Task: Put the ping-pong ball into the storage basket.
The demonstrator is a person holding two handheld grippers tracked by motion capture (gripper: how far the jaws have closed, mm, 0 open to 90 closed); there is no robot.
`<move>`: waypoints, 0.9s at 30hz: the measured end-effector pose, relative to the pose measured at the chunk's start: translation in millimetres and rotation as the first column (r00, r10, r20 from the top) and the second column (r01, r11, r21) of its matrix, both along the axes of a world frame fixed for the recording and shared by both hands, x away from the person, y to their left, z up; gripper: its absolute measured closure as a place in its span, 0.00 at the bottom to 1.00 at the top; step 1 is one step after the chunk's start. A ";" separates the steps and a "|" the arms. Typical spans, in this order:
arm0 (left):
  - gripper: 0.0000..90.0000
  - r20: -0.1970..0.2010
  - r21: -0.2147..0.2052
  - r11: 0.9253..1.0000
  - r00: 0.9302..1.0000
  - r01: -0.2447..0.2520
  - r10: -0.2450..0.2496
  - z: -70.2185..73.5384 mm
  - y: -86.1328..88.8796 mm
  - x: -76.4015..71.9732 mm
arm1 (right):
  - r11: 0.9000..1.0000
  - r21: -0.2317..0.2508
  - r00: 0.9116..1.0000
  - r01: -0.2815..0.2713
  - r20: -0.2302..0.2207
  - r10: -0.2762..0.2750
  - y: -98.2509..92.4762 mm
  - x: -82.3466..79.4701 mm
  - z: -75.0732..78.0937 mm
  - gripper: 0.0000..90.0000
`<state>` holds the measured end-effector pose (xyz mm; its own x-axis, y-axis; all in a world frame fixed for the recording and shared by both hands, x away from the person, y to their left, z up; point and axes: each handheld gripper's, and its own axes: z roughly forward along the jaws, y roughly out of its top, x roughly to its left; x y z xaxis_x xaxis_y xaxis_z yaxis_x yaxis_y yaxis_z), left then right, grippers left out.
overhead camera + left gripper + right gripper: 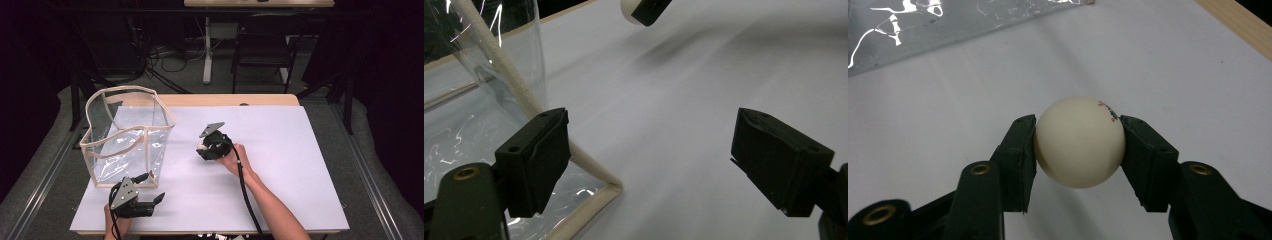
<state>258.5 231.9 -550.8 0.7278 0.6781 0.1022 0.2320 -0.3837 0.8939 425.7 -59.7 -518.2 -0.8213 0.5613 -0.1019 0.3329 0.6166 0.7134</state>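
Black jaws, brass screws, black cables.

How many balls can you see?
1. The cream ball is squeezed between the right gripper's jaws, over the white table, right of the clear bag. None shows inside the bag.

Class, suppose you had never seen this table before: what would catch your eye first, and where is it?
First, the cream ball clamped between the right gripper jaws, mid-table over the white sheet. Next, the clear bag with beige edging standing open at the left, the left gripper open beside its near corner.
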 end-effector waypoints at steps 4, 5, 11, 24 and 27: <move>0.18 0.002 0.000 1.000 1.000 -0.001 0.001 0.3 0.2 -0.3 | 1.000 0.000 1.000 0.000 0.003 0.000 0.3 -1.6 2.5 0.56; 0.18 0.002 0.000 1.000 1.000 -0.001 0.001 0.4 0.2 -0.4 | 1.000 -0.001 1.000 -0.003 0.007 0.003 0.0 -1.7 3.6 0.56; 0.18 0.002 -0.002 1.000 1.000 -0.003 0.003 0.4 0.2 -0.6 | 1.000 0.004 1.000 -0.006 0.015 0.005 -0.9 -3.4 9.6 0.56; 0.18 0.003 -0.004 1.000 1.000 -0.003 0.003 0.5 0.4 -0.7 | 1.000 0.003 1.000 -0.015 0.021 0.015 0.3 -5.7 19.0 0.56; 0.18 0.002 -0.005 1.000 1.000 -0.003 0.003 0.4 0.5 -0.6 | 1.000 0.004 1.000 -0.014 0.021 0.014 -0.5 -5.4 21.7 0.56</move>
<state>257.9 232.4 -550.4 0.7256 0.6807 0.1003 0.2316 -0.3789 0.8960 420.3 -60.2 -496.4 -0.8271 0.5499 -0.1163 0.3093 0.6181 0.7227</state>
